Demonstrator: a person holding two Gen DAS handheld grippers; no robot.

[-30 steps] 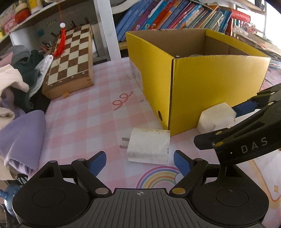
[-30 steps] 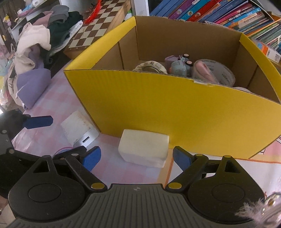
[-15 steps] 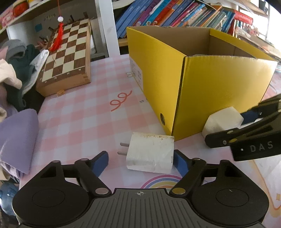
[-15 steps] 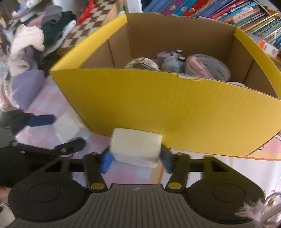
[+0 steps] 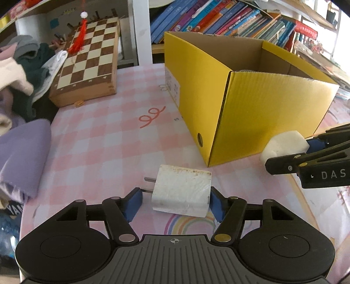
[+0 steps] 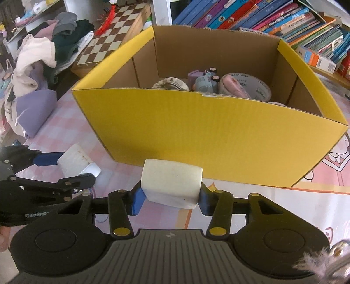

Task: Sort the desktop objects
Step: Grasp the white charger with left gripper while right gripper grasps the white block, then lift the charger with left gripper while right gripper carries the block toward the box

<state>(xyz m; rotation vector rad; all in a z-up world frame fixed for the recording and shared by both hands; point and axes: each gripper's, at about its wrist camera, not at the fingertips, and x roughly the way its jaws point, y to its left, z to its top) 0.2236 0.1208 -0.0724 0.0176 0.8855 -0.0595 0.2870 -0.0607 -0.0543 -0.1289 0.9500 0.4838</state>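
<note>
White plastic marks both things I am handling. At left, my left gripper [image 5: 176,202] straddles a plug adapter [image 5: 182,193] lying flat on the tablecloth [image 5: 98,139], prongs pointing left; the jaws stand apart, the right pad touching the adapter's end and the left pad close by the prongs, so I judge the grasp not yet closed. To do this well I would close on the adapter's body, not its thin prongs, keeping the pads level so it does not pivot out. At centre stands the yellow box [image 6: 210,131], open-topped, holding a tape roll [image 6: 247,87] and several small things I cannot identify. At right, my right gripper [image 6: 170,200] is clamped on a white block [image 6: 172,183] just in front of the box's near wall; whether it is clear of the cloth I cannot tell. If the box is where these things belong, the block must rise above the near rim before going forward, and I would keep the two grippers from crossing, since they work near each other.

Pink-and-white check covers the table, printed with a red squiggle and a rainbow. Left of the table lie a heap of clothes [image 5: 19,65] and a purple cushion [image 5: 21,153]; a chessboard [image 5: 87,61] leans at the back, and shelves of books [image 5: 218,17] run behind the box.
</note>
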